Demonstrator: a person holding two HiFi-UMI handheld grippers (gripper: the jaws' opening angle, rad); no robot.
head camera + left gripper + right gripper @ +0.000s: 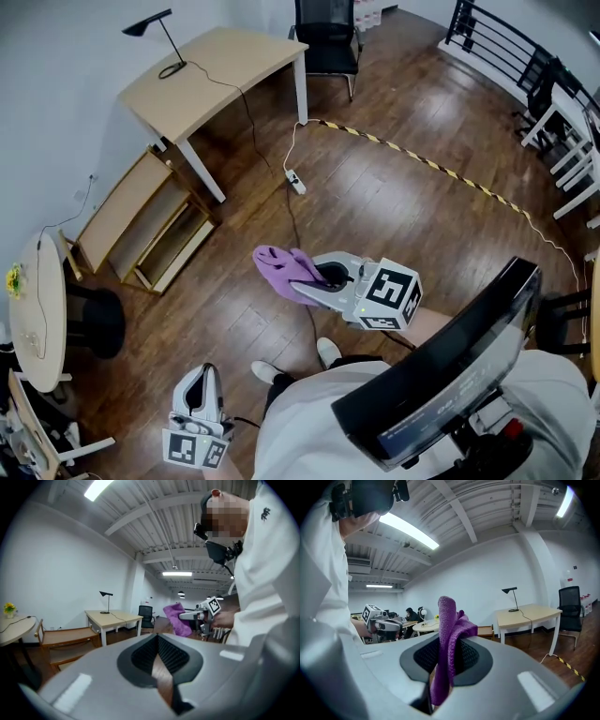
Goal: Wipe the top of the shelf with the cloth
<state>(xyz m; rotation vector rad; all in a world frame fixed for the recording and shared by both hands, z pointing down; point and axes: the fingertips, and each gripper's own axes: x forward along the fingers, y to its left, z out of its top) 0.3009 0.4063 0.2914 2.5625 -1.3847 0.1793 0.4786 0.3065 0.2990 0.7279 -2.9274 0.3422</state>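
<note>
On my feed the dark wooden plank floor (403,202) fills most of the head view. A pale wooden desk with white legs (220,66) stands in the upper left of that frame. Just below it, at the left, is the low light-brown wooden shelf (120,211), its top board bare. Both grippers are well apart from the shelf, out over open floor.

The right gripper (316,277), grey with a marker cube, sits at the centre of the head view. In its own view the jaws are clamped on the purple knitted cloth (449,620). The cloth stands up in a fold above the pads and hangs down below them, clear of the shelf.

The left gripper (200,380) is at the lower left of the head view. In its own view the jaws are drawn together at the tips, with nothing between them and only a sliver of floor behind.
</note>
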